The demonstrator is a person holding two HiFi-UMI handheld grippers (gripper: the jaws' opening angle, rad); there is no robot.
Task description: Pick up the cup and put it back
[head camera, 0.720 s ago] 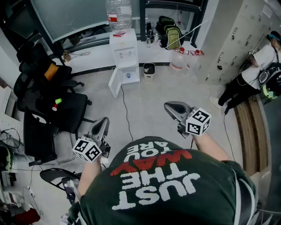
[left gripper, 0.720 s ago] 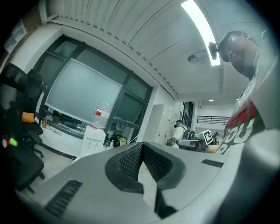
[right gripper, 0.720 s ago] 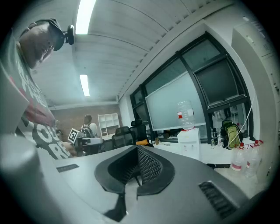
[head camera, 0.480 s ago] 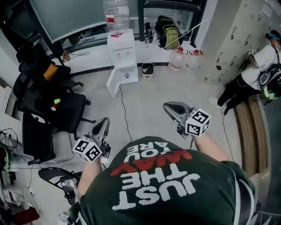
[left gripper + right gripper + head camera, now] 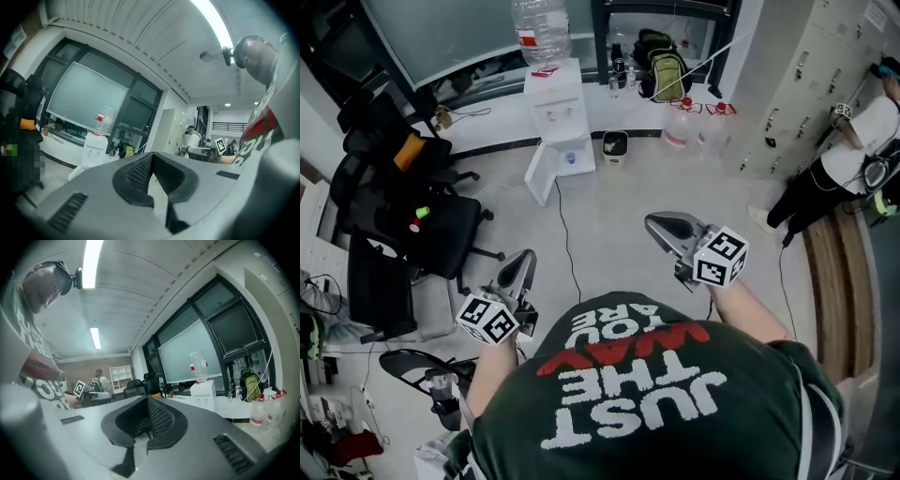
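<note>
The left gripper (image 5: 527,255) and right gripper (image 5: 651,222) are hanging above the floor (image 5: 609,202), jaws closed on nothing. I cannot tell where the cup is. The water dispenser (image 5: 555,112) is standing at 12 o'clock from the left gripper, and only the gripper views are showing the ceiling light (image 5: 91,261).

Dark green shirt (image 5: 675,412), white and red lettering
Left gripper (image 5: 525,256) and right gripper (image 5: 652,223) grey, their cubes (image 5: 488,319) black-and-white squares.

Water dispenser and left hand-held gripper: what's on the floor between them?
Head view: mostly bare floor, with one black cable leading from the dispenser past the left hand-held gripper.
</note>
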